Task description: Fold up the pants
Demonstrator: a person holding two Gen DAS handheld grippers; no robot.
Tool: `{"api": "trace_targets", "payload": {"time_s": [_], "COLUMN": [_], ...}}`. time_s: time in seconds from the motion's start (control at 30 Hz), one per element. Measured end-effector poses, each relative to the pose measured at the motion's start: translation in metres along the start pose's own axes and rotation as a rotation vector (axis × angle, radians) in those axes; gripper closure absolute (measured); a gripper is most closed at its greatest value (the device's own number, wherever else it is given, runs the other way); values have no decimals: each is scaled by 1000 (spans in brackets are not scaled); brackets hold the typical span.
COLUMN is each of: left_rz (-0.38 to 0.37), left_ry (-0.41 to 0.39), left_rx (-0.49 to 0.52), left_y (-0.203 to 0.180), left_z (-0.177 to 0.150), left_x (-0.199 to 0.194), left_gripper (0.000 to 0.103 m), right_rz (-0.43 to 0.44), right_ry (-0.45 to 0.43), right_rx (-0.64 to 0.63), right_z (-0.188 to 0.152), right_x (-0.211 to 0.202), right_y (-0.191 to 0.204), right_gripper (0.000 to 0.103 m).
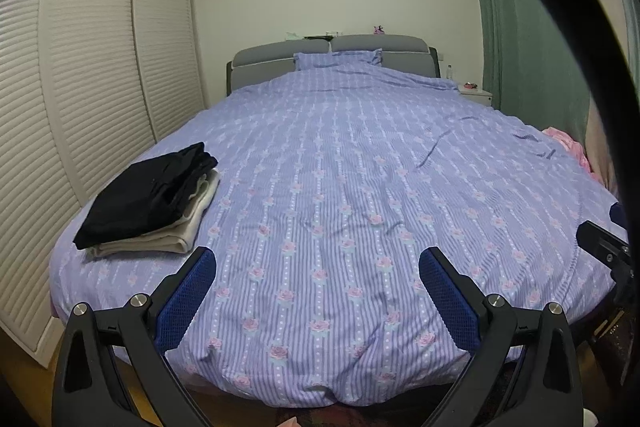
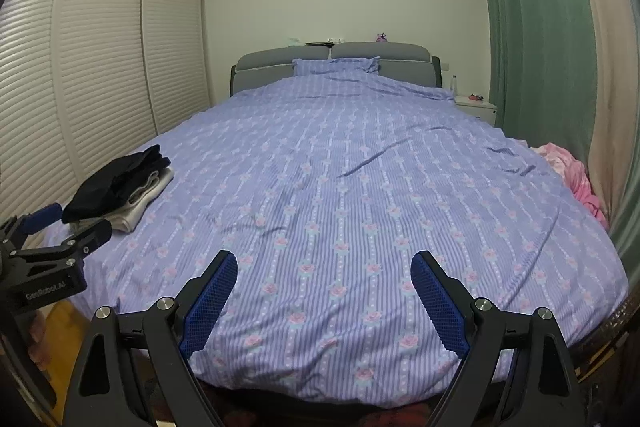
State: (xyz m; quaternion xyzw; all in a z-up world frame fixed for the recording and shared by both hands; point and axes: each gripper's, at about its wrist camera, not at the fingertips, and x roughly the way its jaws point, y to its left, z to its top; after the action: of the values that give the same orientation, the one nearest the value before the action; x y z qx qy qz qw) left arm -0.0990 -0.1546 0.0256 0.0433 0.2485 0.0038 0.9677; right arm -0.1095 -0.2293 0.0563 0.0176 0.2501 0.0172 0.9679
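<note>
Left hand-held gripper [image 1: 318, 259]: released, its two blue-padded fingers [image 1: 188, 297] spread wide with nothing between them; it hangs over the foot end of the bed, pointing toward the headboard at 12 o'clock.
Right hand-held gripper [image 2: 324, 263]: also released, blue pads [image 2: 438, 303] far apart and grasping nothing; it hangs over the same foot end, beside the left one, which shows at 9 o'clock in the right wrist view.
Bed cover [image 1: 340, 187]: lilac striped cloth with pink rose print, spread across the whole bed, lightly creased toward 1 o'clock.
Folded pants [image 1: 148, 195]: a black folded pair lies on top of a small stack at the bed's left edge, at about 10 o'clock from the left hand-held gripper and well apart from the right one.
Pale garment [image 1: 180, 231]: cream-white folded cloth under the black pants, touching them, its edges showing at the stack's near and right sides.
Pink cloth [image 2: 576, 175]: a crumpled heap at the bed's right edge, at 2 o'clock; what garment it is cannot be told.
Pillow [image 1: 336, 61]: same lilac print, against the grey headboard [image 1: 276, 61] at 12 o'clock.
Wardrobe doors [image 1: 92, 59]: pale slatted panels along the left wall, from 9 to 11 o'clock.
Curtain [image 2: 536, 27]: green, hanging at 1 to 2 o'clock.
Nightstand [image 2: 478, 107]: white, between headboard and curtain, small items on top too small to tell.
</note>
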Motion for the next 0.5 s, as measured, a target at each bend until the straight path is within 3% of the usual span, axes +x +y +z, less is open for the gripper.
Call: {"api": "trace_targets", "payload": {"time_s": [0.5], "left_rz": [-7], "left_ry": [5], "left_rx": [1], "left_y": [0], "left_z": [1], "left_x": [6], "left_gripper": [0], "right_rz": [0], "right_ry": [18], "right_rx": [11], "right_z": [0], "right_x": [13], "right_y": [2], "right_gripper": [13]}}
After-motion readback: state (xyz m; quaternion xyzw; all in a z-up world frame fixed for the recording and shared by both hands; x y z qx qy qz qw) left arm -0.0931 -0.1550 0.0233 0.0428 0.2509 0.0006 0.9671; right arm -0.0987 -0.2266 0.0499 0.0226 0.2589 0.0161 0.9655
